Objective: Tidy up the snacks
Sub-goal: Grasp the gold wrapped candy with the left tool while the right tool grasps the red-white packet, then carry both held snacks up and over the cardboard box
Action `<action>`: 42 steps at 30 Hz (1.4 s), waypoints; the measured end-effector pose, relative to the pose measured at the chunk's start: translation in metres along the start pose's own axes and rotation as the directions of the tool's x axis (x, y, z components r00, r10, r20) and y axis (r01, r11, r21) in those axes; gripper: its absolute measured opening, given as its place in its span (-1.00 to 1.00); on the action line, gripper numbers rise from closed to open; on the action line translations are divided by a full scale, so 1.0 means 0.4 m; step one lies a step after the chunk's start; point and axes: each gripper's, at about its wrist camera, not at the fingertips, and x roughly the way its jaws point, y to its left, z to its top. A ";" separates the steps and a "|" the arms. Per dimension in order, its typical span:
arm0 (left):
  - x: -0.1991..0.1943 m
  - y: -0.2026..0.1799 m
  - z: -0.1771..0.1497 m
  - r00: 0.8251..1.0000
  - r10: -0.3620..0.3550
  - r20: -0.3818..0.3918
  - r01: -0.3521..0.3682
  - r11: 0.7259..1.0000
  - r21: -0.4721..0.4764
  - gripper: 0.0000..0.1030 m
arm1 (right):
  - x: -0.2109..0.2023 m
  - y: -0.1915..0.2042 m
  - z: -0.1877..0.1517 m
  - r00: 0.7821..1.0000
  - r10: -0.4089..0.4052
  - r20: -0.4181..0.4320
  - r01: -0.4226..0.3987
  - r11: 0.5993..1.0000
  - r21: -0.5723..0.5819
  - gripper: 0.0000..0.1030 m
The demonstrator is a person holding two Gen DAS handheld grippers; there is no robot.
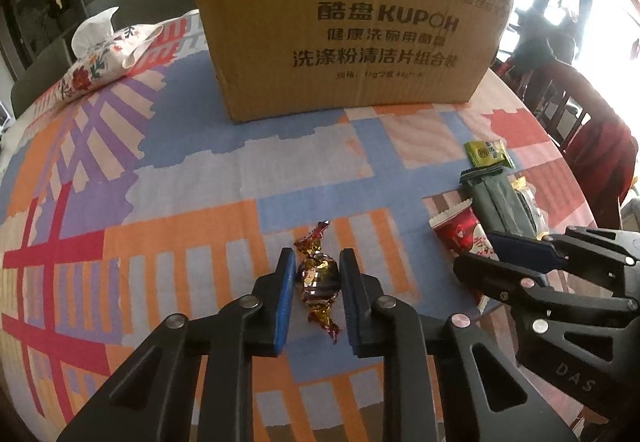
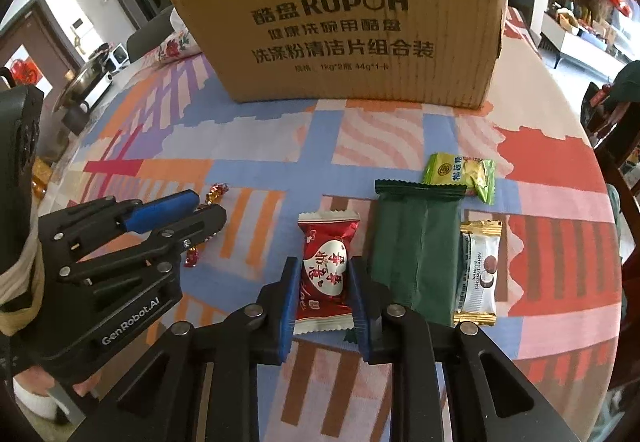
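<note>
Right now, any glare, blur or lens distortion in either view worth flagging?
Left wrist view: window at upper right blown out white, the cardboard box bowed by the fisheye, its small print soft. Right wrist view: evenly lit, print on the red candy readable, table edge curved.

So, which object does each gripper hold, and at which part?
Left gripper: twist-wrapped candy, by its round middle. Right gripper: red snack packet, by its two long sides, mid-length.
</note>
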 end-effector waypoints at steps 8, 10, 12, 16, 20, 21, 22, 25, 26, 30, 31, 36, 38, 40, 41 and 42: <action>-0.030 0.013 0.000 1.000 0.009 0.007 -0.009 1.000 -0.016 -0.56 | -0.008 0.004 -0.004 0.999 0.033 0.004 -0.033 0.999 0.002 -0.52; -0.054 0.013 0.000 1.000 0.011 0.025 -0.010 1.000 -0.021 -0.56 | -0.016 0.007 -0.008 0.999 0.045 0.011 -0.045 0.999 0.006 -0.52; -0.077 0.010 0.000 0.999 0.020 0.040 -0.019 1.000 -0.021 -0.56 | -0.025 0.009 -0.009 0.999 0.048 0.020 -0.048 0.999 0.004 -0.52; -0.126 0.007 0.002 0.997 0.013 0.076 -0.011 0.999 -0.038 -0.56 | -0.067 0.009 0.001 0.997 0.049 0.059 -0.049 0.999 0.005 -0.52; -0.174 -0.003 0.019 0.993 0.006 0.118 -0.002 0.999 -0.036 -0.56 | -0.135 0.011 0.026 0.990 0.033 0.136 -0.033 0.999 -0.008 -0.52; -0.185 -0.004 0.026 0.992 0.005 0.129 0.000 0.999 -0.034 -0.56 | -0.151 0.011 0.034 0.988 0.031 0.153 -0.030 0.999 -0.014 -0.52; -0.199 -0.006 0.034 0.990 -0.001 0.144 0.006 0.999 -0.034 -0.56 | -0.172 0.011 0.046 0.984 0.027 0.176 -0.024 1.000 -0.016 -0.52; -0.242 -0.018 0.062 0.982 -0.017 0.188 0.022 1.000 -0.022 -0.56 | -0.218 0.007 0.071 0.975 0.027 0.219 -0.022 0.999 -0.025 -0.52; -0.263 -0.023 0.075 0.977 -0.018 0.211 0.022 1.000 -0.016 -0.56 | -0.236 0.007 0.081 0.971 0.025 0.237 -0.019 0.999 -0.029 -0.52; -0.314 -0.035 0.111 0.963 -0.032 0.266 0.034 0.999 -0.002 -0.56 | -0.302 0.008 0.112 0.952 0.025 0.307 -0.014 0.999 -0.040 -0.52; -0.329 -0.039 0.123 0.958 -0.036 0.283 0.036 0.999 0.004 -0.56 | -0.313 0.008 0.115 0.948 0.029 0.317 -0.016 0.999 -0.041 -0.52; -0.386 -0.053 0.178 0.936 -0.035 0.350 0.026 0.999 0.030 -0.56 | -0.373 0.010 0.154 0.924 0.035 0.380 -0.018 0.999 -0.048 -0.52; -0.402 -0.056 0.204 0.927 -0.026 0.375 0.011 0.999 0.041 -0.56 | -0.390 0.011 0.171 0.916 0.038 0.399 -0.017 0.998 -0.056 -0.52; -0.411 -0.058 0.226 0.921 -0.018 0.389 0.000 0.999 0.046 -0.56 | -0.404 0.010 0.192 0.909 0.035 0.416 -0.010 0.998 -0.061 -0.52; -0.415 -0.057 0.239 0.917 -0.012 0.398 -0.006 0.999 0.046 -0.56 | -0.409 0.008 0.208 0.906 0.037 0.422 -0.011 0.998 -0.063 -0.52; -0.417 -0.057 0.252 0.914 -0.008 0.405 -0.012 0.999 0.047 -0.56 | -0.411 0.006 0.220 0.904 0.036 0.425 -0.013 0.998 -0.058 -0.52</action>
